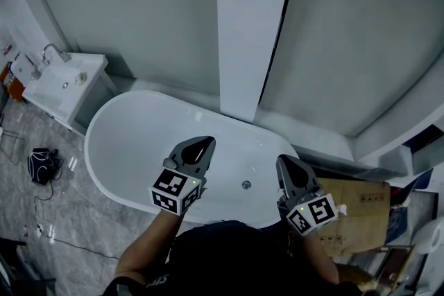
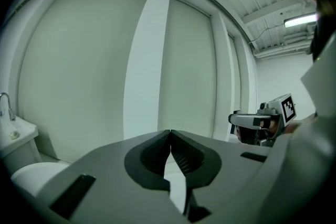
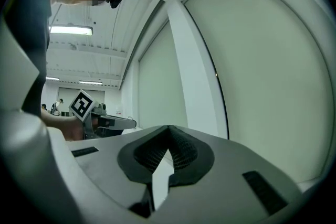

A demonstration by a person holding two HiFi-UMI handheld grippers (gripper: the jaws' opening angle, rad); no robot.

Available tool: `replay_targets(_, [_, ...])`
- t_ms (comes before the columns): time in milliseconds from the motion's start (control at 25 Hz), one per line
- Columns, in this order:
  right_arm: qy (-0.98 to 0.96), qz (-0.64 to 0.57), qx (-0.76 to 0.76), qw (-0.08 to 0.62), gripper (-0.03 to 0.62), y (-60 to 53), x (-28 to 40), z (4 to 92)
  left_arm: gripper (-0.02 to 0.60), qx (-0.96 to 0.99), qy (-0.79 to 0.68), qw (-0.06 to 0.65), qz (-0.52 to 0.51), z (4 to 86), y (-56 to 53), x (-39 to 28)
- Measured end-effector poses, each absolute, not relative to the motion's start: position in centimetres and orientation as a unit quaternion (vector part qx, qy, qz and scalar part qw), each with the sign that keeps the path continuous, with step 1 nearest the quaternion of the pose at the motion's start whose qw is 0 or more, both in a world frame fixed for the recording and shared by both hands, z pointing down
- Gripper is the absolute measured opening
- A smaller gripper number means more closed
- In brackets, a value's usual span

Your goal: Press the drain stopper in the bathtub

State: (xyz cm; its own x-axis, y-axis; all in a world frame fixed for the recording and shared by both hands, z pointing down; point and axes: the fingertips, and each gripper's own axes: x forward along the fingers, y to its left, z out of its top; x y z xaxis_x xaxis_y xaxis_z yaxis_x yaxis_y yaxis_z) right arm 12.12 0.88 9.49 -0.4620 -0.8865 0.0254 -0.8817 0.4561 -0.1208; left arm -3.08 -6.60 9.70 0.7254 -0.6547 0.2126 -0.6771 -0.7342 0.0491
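Tub (image 1: pixel 98 127), stopper (image 1: pixel 246 184) seen between left gripper (image 1: pixel 206 141) and right gripper (image 1: pixel 284 160); both jaws closed, nothing held.

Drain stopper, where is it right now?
In the head view the stopper sits on the tub floor, between the left gripper and the right gripper, nearer the right.
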Motion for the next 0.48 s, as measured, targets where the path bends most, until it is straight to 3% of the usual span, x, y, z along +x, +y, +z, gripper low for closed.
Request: replay_targets(480, [0.845, -0.075, -0.529, 0.011, 0.011, 2.2, 12.1, 10.5, 0.017, 0.929, -0.349, 0.078, 0.095, 10.9, -6.0, -2.8])
